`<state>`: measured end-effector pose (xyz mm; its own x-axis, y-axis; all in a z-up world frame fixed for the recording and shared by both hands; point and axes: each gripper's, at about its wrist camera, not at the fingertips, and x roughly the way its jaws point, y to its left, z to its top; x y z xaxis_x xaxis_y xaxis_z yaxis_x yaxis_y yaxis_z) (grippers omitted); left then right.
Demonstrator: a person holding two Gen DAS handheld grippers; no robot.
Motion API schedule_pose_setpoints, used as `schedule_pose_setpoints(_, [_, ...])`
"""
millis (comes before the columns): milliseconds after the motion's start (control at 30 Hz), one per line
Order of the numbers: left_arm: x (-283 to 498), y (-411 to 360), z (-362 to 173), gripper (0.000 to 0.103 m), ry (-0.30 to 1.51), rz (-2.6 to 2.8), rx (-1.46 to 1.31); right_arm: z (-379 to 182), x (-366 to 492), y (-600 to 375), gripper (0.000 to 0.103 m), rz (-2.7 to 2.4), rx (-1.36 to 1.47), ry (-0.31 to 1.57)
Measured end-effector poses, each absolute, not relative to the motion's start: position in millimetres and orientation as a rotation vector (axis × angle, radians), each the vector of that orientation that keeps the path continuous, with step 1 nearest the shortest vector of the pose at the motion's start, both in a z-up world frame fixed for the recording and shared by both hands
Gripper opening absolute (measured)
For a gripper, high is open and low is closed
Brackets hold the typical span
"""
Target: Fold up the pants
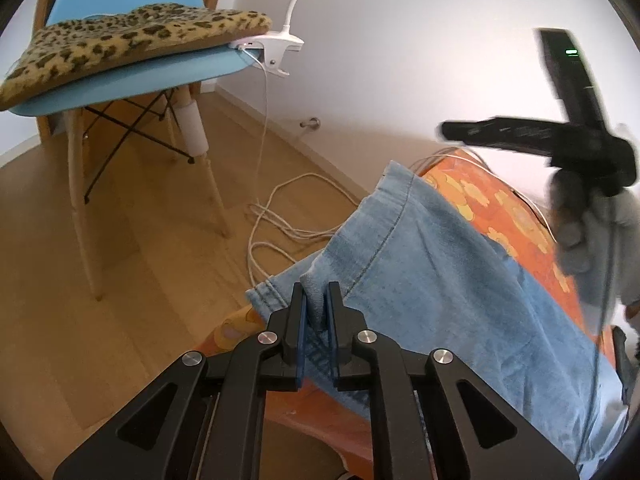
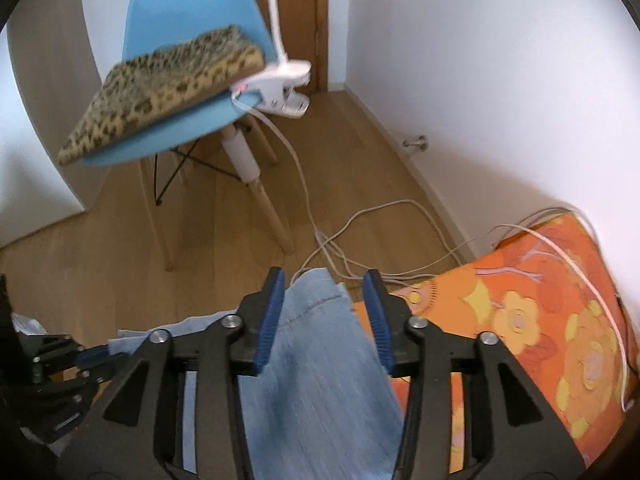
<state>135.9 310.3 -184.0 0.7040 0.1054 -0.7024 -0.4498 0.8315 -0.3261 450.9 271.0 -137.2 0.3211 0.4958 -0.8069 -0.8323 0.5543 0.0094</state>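
Note:
Light blue denim pants (image 1: 420, 280) lie over the edge of a surface with an orange flowered cover (image 1: 516, 216). My left gripper (image 1: 317, 294) is shut on a fold of the pants' hem. In the right wrist view the pants (image 2: 320, 360) run under and between my open right gripper (image 2: 326, 284), whose blue pads stand apart over the leg end. The right gripper's body shows blurred at the right of the left wrist view (image 1: 580, 152). The left gripper shows at the lower left of the right wrist view (image 2: 96, 360).
A blue chair (image 2: 180, 128) with a leopard-print cushion (image 2: 160, 92) and a white clip lamp (image 2: 280, 84) stands on the wood floor. White cables (image 2: 352, 240) trail across the floor and over the orange cover (image 2: 540, 320). A white wall is at the right.

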Motion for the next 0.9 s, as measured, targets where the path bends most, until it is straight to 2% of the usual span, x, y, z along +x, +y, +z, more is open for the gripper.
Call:
schedule_pose_setpoints(100, [136,311,-181,0.017,0.746,0.345,-0.502,-109,449,245,0.046,0.895,-0.416,0.845])
schedule_pose_setpoints(367, [123,310,-145,0.018,0.715,0.338,-0.475,-28,430,150,0.046,0.803,-0.325,0.786])
schedule_pose_setpoints(667, [133,283,-54,0.018,0.628,0.206,-0.346,53,369,0,0.047,0.622,-0.256,0.715])
schedule_pose_setpoints(800, [147,253,-3,0.018,0.593,0.113,-0.239,77,329,-71,0.053,0.514,-0.235,0.684])
schedule_pose_setpoints(900, [158,225,29,0.022,0.576,0.036,-0.187,88,297,-130,0.054,0.422,-0.202,0.688])
